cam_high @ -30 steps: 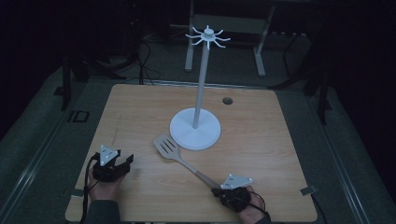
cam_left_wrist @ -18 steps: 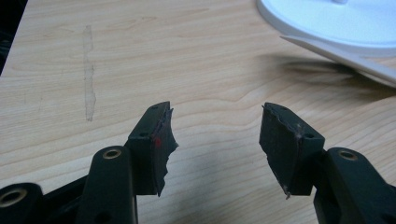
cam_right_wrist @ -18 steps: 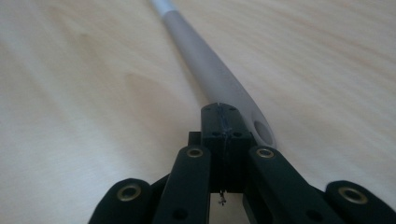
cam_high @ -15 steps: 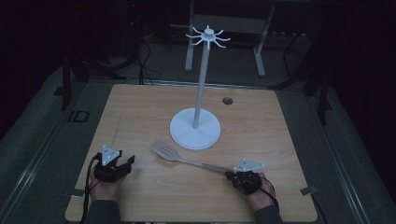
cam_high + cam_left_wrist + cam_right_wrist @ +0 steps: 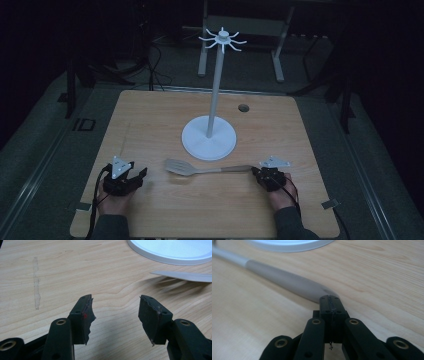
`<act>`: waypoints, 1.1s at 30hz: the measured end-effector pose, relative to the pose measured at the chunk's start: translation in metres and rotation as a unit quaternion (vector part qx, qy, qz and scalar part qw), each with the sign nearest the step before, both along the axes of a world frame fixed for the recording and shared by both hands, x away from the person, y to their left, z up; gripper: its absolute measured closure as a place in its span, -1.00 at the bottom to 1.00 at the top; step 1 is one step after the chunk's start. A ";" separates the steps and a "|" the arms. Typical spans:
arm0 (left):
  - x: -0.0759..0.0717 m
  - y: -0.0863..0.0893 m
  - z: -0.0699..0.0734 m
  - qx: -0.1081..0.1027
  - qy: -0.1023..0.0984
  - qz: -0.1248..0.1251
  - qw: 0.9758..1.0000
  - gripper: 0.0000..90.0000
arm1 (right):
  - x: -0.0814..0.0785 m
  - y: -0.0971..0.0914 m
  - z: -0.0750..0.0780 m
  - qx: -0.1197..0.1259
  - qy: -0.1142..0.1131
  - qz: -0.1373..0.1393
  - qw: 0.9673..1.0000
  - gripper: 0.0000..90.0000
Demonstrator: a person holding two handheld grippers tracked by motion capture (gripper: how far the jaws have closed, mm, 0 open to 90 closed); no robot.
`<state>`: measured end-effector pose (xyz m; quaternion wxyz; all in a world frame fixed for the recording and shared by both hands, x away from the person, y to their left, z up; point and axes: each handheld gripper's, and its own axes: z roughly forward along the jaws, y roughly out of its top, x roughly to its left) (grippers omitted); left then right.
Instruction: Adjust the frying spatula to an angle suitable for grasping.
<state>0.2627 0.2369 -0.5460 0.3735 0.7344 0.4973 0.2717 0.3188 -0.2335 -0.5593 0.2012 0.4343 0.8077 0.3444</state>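
Spatula (image 5: 200, 170) lies flat on the wooden surface (image 5: 150, 125), head toward the left, handle end at the right tool (image 5: 260, 172), just in front of the white hook stand's base (image 5: 209, 142). Right tool's jaws are clenched together in the right gripper view, tips touching or right at the handle's rounded end (image 5: 312, 291); nothing sits between them, so it's pushing or nudging, not grasping. Left tool (image 5: 137, 175) is released, jaws spread wide over bare wood, spatula blade (image 5: 185, 276) near but apart. Risks, my read: a closed-jaw push on a rounded handle end can slip off sideways and spin the spatula into the stand base; if the goal is hanging it on the hooks (image 5: 222, 39) up top, the flat low handle gives little to bite, so a shallow pinch could drop it mid-lift.
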 end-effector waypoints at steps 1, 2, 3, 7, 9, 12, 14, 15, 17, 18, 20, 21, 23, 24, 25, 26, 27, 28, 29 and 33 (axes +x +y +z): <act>0.000 0.000 0.000 0.001 0.000 0.000 1.000 0.00 | 0.003 -0.001 0.000 0.005 0.001 -0.010 1.000 1.00; 0.000 0.000 0.000 0.001 0.000 -0.001 1.000 0.00 | 0.005 -0.003 0.000 0.004 0.001 -0.019 1.000 1.00; 0.000 0.000 0.000 0.001 0.000 -0.001 1.000 0.00 | 0.006 -0.003 -0.001 0.005 0.001 -0.028 1.000 1.00; 0.000 0.000 0.000 -0.002 0.000 -0.001 1.000 0.00 | 0.009 -0.006 -0.002 0.017 0.012 -0.046 0.999 1.00; 0.000 0.000 0.000 -0.003 0.001 -0.002 1.000 0.00 | 0.010 -0.006 -0.002 0.023 0.014 -0.053 0.998 1.00; 0.000 -0.001 0.000 -0.005 0.001 -0.006 1.000 0.00 | 0.014 -0.004 -0.001 0.029 0.016 -0.061 0.998 1.00; -0.001 -0.001 0.000 -0.009 -0.002 -0.008 1.000 0.00 | 0.017 -0.001 -0.001 0.029 0.017 -0.069 0.997 1.00; -0.001 -0.001 0.001 -0.012 -0.002 -0.008 1.000 0.00 | 0.019 0.000 -0.001 0.032 0.018 -0.073 0.997 1.00; -0.001 0.000 0.001 -0.020 -0.005 -0.008 1.000 0.00 | 0.022 0.001 -0.001 0.044 0.025 -0.074 0.996 1.00; -0.002 0.000 0.002 -0.024 -0.006 -0.009 1.000 0.00 | 0.023 0.002 -0.001 0.049 0.028 -0.074 0.996 1.00; -0.002 0.000 0.003 -0.026 -0.008 -0.010 1.000 -0.01 | 0.027 0.004 -0.001 0.060 0.034 -0.074 0.995 1.00; -0.003 0.000 0.003 -0.029 -0.010 -0.010 0.999 0.00 | 0.029 0.005 -0.002 0.064 0.037 -0.071 0.995 1.00; -0.004 0.001 0.005 -0.035 -0.014 -0.012 0.999 0.00 | 0.033 0.009 -0.002 0.077 0.044 -0.066 0.994 1.00; -0.004 0.001 0.006 -0.040 -0.015 -0.013 0.999 -0.01 | 0.035 0.011 -0.002 0.083 0.046 -0.062 0.994 1.00; -0.005 0.001 0.007 -0.045 -0.017 -0.015 0.999 0.00 | 0.037 0.014 -0.002 0.084 0.048 -0.058 0.994 1.00; -0.005 0.001 0.008 -0.049 -0.016 -0.019 0.998 0.00 | 0.038 0.017 -0.002 0.085 0.050 -0.056 0.994 1.00; -0.005 0.000 0.010 -0.049 -0.014 -0.025 0.998 0.00 | 0.039 0.020 -0.002 0.087 0.051 -0.054 0.993 1.00; -0.005 -0.002 0.012 -0.049 -0.014 -0.028 0.998 0.00 | 0.040 0.022 -0.002 0.091 0.052 -0.050 0.993 1.00; -0.005 -0.004 0.014 -0.047 -0.014 -0.034 0.998 0.00 | 0.041 0.025 -0.002 0.094 0.054 -0.047 0.993 1.00; -0.004 -0.014 0.029 -0.040 -0.024 -0.060 0.997 0.00 | 0.042 0.032 -0.001 0.093 0.052 -0.038 0.994 1.00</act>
